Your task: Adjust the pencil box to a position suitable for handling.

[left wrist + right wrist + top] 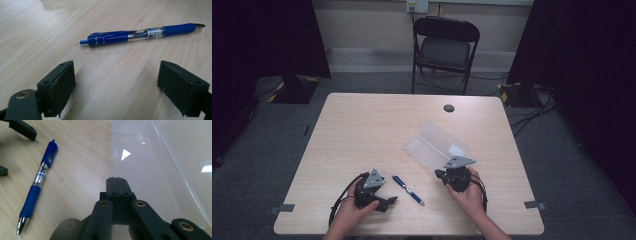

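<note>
You are clamping the clear case [434, 144] wall in your right gripper [117, 182] — left gripper [116, 82] jaws are gaping, pen [140, 35] not yet grasped.

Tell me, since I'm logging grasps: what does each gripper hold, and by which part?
The right gripper pinches the clear plastic box by its near wall edge. The left gripper holds nothing.

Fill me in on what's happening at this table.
A person works with a gripper in each hand. The right gripper is shut on the near edge of a clear plastic case lying open on the wooden table. The left gripper is open, jaws wide, facing a blue pen that lies flat between the two hands.
</note>
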The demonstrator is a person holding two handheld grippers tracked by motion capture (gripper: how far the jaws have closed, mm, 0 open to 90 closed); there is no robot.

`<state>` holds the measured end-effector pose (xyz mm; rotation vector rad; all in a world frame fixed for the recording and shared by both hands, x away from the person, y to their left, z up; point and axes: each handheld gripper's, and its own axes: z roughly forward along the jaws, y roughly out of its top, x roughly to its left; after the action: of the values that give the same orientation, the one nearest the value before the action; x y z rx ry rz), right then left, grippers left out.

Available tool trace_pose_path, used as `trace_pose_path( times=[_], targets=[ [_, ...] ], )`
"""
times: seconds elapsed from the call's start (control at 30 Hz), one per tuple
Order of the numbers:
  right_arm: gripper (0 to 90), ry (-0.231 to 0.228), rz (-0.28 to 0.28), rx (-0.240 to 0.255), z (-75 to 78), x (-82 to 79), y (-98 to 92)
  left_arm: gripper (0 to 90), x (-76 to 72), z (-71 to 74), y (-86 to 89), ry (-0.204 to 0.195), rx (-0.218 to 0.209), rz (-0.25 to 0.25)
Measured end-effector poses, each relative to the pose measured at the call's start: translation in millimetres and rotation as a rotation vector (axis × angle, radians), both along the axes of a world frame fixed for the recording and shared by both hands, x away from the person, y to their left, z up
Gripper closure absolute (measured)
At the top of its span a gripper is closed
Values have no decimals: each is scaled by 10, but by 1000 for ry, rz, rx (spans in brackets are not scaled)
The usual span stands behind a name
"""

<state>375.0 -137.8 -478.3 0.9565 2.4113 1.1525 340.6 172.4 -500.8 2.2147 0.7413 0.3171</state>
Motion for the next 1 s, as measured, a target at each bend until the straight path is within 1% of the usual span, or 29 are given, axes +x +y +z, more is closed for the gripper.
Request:
trace_pose_path(
  times=[0.2, 0.3, 0.4, 0.47, 0.7, 0.77, 0.9, 1.0],
  targets=[
    [900, 25, 3, 10, -73, -3, -29, 143, -2, -2, -3, 1, -5, 3],
    [900, 36, 5, 8, -78, 4, -38, 143, 1, 0, 0, -1, 0, 0],
    [900, 58, -4, 32, -73, 28, -68, 143, 1, 0, 0, -3, 0, 0],
    [900, 59, -10, 29, -62, 33, -77, 143, -1, -1, -1, 1, -2, 1],
    [897, 76, -9, 31, -64, 39, -100, 143, 2, 1, 2, -3, 3, -3],
    [890, 89, -9, 25, -79, 38, -98, 143, 2, 1, 1, -3, 2, -2],
    [883, 92, -10, 13, -92, 36, -98, 143, 2, 1, 2, -3, 2, -2],
    [879, 96, -14, 15, -96, 40, -103, 143, 1, 0, 0, -1, 0, -1]
  ],
)
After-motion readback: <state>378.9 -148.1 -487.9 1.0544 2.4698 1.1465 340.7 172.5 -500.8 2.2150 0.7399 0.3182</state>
